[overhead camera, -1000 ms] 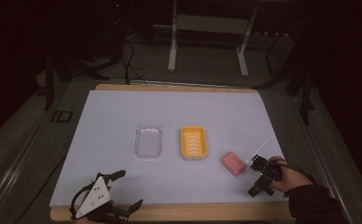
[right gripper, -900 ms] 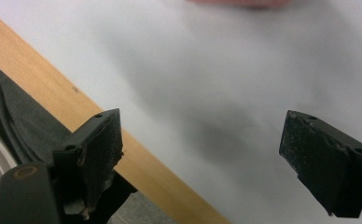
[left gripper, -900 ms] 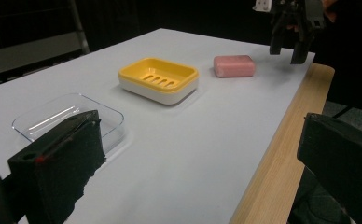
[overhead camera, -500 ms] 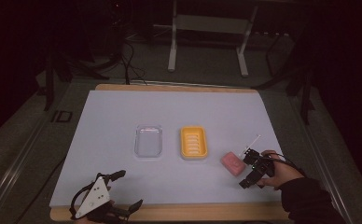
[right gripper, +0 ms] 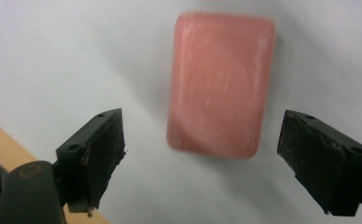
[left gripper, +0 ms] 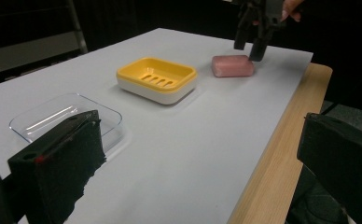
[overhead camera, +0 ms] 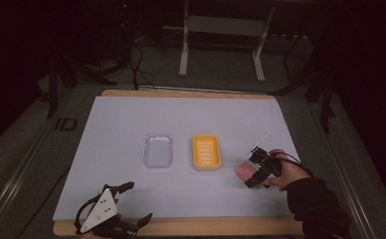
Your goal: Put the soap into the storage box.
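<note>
A pink soap bar point(overhead camera: 243, 171) lies flat on the white table sheet, right of a yellow soap dish point(overhead camera: 206, 152). My right gripper point(overhead camera: 254, 172) hovers just above the bar, open, jaws standing wide on either side of the soap point(right gripper: 219, 84) without touching it. The left gripper view shows the same bar point(left gripper: 232, 65) under that gripper, beyond the yellow dish point(left gripper: 156, 78). My left gripper point(overhead camera: 131, 204) rests open at the table's front left edge with nothing between its jaws.
A clear plastic lid or tray point(overhead camera: 159, 150) lies left of the yellow dish, also seen as the clear tray point(left gripper: 65, 116). The wooden table edge point(left gripper: 281, 140) runs along the front. Metal stand legs point(overhead camera: 221, 45) rise behind the table.
My right gripper has moved left and forward from beside the soap to directly over it. The left gripper has stayed still.
</note>
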A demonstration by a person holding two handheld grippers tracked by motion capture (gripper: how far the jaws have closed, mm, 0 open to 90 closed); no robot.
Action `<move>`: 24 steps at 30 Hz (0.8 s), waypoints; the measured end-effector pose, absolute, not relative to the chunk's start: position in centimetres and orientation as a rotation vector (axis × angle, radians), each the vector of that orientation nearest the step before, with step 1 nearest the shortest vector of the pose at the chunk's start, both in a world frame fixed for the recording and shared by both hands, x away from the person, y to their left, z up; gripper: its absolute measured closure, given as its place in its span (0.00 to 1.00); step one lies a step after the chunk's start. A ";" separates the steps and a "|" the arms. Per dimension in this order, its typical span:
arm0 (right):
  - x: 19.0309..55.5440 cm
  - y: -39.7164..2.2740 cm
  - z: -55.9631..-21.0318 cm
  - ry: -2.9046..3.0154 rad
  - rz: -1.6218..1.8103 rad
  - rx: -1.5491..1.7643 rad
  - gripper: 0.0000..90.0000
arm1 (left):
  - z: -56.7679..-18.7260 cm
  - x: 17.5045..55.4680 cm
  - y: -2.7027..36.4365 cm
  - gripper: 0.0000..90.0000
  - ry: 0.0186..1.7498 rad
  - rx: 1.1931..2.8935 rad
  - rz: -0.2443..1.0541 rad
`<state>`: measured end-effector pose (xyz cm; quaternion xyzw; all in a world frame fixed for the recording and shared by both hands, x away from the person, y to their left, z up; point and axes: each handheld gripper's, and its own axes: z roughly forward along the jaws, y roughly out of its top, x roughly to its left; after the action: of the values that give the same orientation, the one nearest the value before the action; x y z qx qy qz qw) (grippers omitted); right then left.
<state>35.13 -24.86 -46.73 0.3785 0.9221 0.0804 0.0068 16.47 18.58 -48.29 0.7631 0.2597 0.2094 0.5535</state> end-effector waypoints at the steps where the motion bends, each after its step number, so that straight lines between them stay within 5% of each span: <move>1: 35.1 -24.9 -46.7 2.884 0.251 1.184 0.16 | -48.3 16.5 18.6 0.01 0.614 1.804 0.495; 24: 37.2 -23.6 -49.9 2.848 0.178 1.223 0.33 | -48.3 16.5 18.5 0.01 0.612 1.809 0.488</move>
<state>37.15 -23.62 -49.85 0.3937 0.9172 0.0573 0.0184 16.51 18.53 -48.35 0.7649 0.2589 0.2065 0.5526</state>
